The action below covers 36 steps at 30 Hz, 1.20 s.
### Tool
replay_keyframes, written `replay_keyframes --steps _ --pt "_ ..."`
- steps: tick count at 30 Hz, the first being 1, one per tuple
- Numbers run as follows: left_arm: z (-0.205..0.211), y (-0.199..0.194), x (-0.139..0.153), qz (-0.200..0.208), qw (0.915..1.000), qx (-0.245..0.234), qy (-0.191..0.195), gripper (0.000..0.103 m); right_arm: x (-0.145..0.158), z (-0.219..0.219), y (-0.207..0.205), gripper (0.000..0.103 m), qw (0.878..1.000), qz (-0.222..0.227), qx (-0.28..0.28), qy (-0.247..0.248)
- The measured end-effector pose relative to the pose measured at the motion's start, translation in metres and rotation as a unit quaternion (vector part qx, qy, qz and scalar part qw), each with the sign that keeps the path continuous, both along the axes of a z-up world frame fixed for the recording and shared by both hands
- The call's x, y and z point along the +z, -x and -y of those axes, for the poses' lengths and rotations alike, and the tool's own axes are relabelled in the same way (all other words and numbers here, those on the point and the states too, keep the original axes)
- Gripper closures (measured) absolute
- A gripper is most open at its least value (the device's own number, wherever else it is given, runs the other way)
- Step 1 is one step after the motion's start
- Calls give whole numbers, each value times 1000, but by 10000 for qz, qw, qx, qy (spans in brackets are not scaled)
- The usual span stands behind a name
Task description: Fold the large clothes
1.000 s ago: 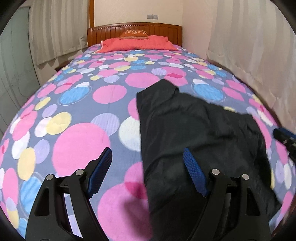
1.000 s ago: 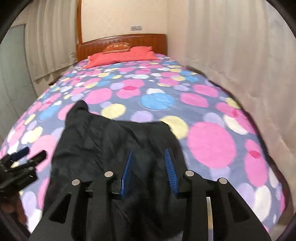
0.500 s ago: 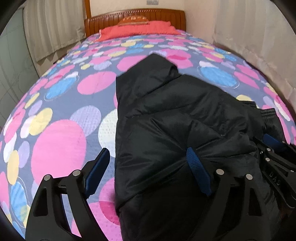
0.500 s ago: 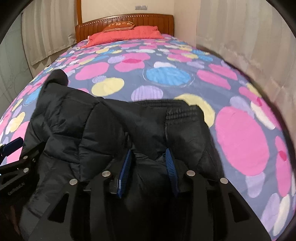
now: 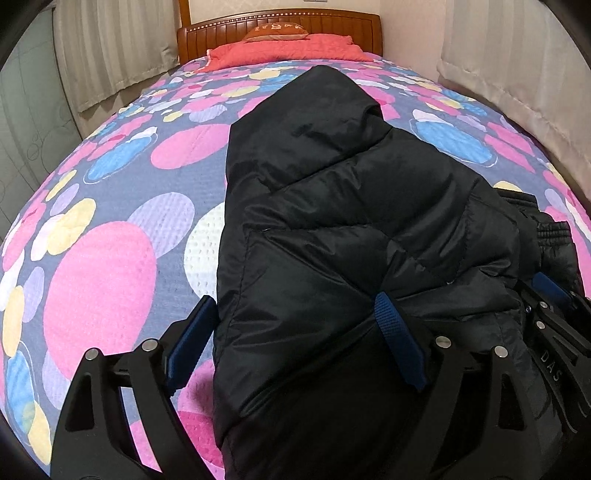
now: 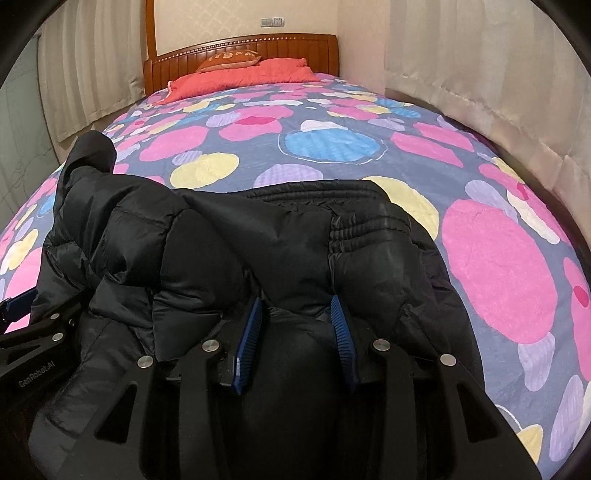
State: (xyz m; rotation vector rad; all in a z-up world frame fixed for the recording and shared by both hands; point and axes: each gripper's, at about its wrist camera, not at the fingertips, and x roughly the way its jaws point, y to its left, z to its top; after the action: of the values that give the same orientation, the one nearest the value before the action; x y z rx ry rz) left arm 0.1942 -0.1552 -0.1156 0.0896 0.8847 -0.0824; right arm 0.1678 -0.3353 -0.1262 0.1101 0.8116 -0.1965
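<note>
A bed [image 5: 110, 229] covered by a grey-blue bedspread [image 6: 369, 122] printed with pink, blue, yellow and lilac circles is seen filling both views. It is closed at the far end by a wooden headboard [image 6: 295, 46], against which a red pillow [image 5: 288, 50] and a small orange cushion [image 5: 277, 30] are laid; writing is stitched on the cushion but cannot be read. Pale curtains [image 6: 480, 66] are hung on both sides.

A black quilted down jacket [image 5: 351, 229] is spread on the near part of the bed, its hood [image 5: 317, 107] pointed toward the headboard and an elastic cuff [image 6: 369, 229] turned up on its right side. Compared with a second ago, the jacket is seen far closer and larger, and both grippers are now set low against it.

The left gripper [image 5: 295, 343] is held spread wide, and its jaws have widened over the last second; the jacket's left edge lies between its blue pads [image 5: 397, 343] without being pinched. The right gripper [image 6: 295, 332] is clamped on a bunched fold of the jacket, fabric being squeezed between its pads [image 6: 340, 332]. "GenRobot.AI" is read on the left gripper's body in the right wrist view, and "DAS" on the right gripper [image 5: 554, 332] in the left wrist view.
</note>
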Motion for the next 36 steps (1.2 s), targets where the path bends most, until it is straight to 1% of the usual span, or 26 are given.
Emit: replay_keyframes --steps 10,15,21,24,26,28,33,36 --pt "0 1 -1 45 10000 8 46 15 0 -1 3 65 10000 81 -17 55" --pt "-2 2 3 20 9999 6 103 15 2 -3 4 63 9999 75 -18 116" --pt "-2 4 11 11 10000 4 33 15 9 -2 4 62 9999 33 -4 108" --pt "-6 4 15 -43 9999 -12 138 14 13 -2 6 61 9999 35 4 99" --pt "-13 6 19 -110 9995 -19 288 13 16 -4 8 59 9999 31 2 134" --pt "-19 9 23 -145 9991 19 396 13 22 -4 12 55 9998 49 -16 185" --pt "-33 22 32 -107 9980 233 574 13 34 -3 29 49 9996 141 -138 207" --pt "-45 34 39 -41 9967 381 719 13 41 2 41 49 9995 210 -171 162"
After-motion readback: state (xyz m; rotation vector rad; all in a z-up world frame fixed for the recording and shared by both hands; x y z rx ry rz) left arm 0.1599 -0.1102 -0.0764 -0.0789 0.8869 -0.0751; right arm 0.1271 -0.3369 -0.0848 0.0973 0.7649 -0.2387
